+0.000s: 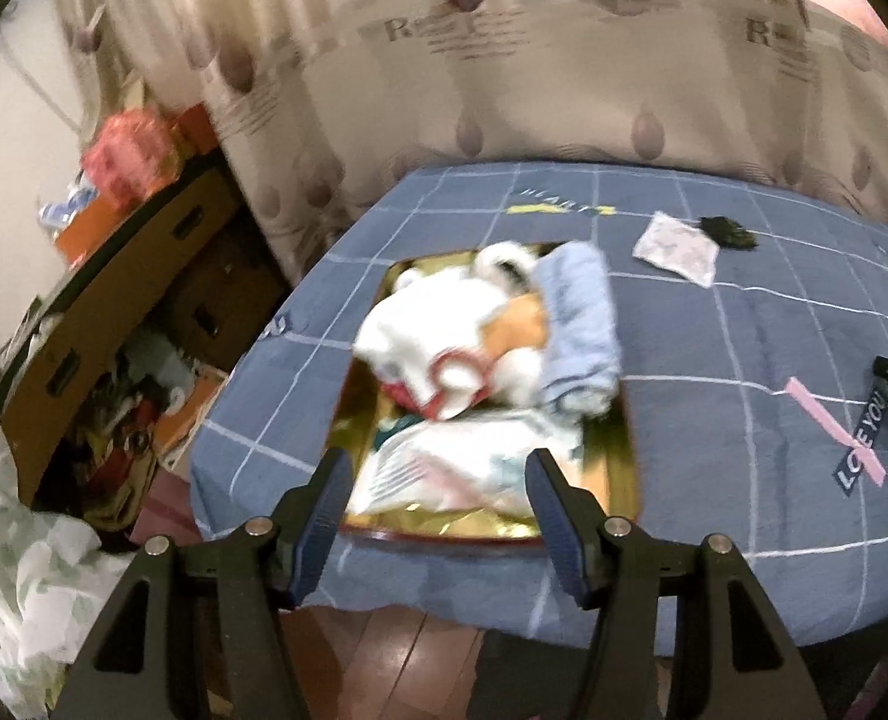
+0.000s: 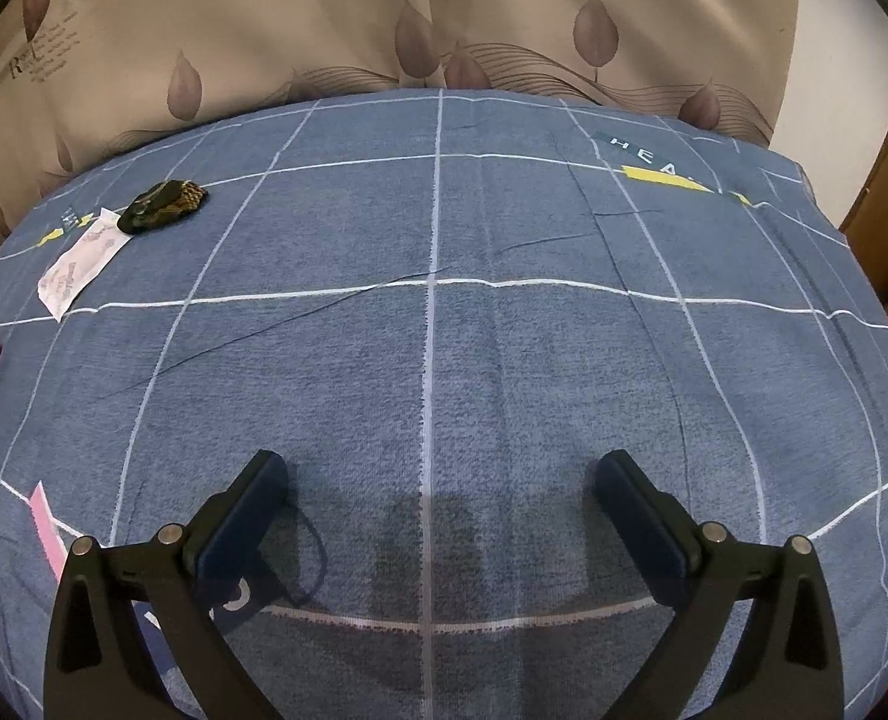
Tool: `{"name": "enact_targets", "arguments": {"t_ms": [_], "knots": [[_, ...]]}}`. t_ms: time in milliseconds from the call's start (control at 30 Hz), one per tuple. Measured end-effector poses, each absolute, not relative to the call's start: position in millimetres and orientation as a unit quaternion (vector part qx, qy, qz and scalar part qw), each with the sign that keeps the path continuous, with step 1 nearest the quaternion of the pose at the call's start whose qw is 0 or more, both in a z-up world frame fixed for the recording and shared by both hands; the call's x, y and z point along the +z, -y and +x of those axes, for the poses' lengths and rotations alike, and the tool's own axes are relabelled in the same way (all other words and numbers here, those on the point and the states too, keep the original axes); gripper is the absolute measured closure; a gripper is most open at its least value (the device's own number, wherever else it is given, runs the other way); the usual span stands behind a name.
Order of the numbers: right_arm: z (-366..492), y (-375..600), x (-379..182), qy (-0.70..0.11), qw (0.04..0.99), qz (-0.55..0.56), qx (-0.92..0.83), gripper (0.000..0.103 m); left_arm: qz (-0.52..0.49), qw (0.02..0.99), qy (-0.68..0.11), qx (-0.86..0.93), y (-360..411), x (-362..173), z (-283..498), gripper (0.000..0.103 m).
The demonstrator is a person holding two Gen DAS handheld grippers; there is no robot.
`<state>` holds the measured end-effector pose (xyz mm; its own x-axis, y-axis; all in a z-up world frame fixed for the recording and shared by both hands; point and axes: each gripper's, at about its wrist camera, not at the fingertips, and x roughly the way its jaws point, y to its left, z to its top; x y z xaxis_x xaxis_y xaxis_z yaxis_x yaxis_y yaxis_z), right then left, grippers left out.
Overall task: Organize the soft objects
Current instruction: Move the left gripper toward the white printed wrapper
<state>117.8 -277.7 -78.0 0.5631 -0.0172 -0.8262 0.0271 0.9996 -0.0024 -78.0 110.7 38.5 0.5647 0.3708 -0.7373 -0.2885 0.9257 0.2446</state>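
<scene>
Most of the soft things are already packed. The gold box (image 1: 618, 450) sits on the blue cloth (image 2: 504, 360) and holds a white plush toy (image 1: 444, 324), a rolled blue towel (image 1: 582, 324) and a soft white packet (image 1: 456, 468) at its near end. Two things are left out — a small flowery cloth (image 1: 678, 247) and a dark bundle (image 1: 729, 232) touching it, far off to the right of the box. The left gripper (image 1: 438, 477) has its fingers apart, grasping nothing. The right gripper (image 2: 441, 483) is spread wide over bare cloth — released, nothing in it.
</scene>
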Motion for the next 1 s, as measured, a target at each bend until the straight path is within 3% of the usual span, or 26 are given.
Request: {"name": "enact_targets", "arguments": {"t_ms": [667, 1000], "knots": [[114.4, 281.7, -75.4, -0.455, 0.890, 0.025, 0.015, 0.001, 0.129, 0.878, -0.447, 0.110, -1.5, 22.0, 31.3, 0.041], [113.2, 283.6, -73.6, -0.448, 0.893, 0.037, 0.028, 0.001, 0.093, 0.867, -0.488, 0.033, 2.2, -2.0, 108.9, 0.041]]}}
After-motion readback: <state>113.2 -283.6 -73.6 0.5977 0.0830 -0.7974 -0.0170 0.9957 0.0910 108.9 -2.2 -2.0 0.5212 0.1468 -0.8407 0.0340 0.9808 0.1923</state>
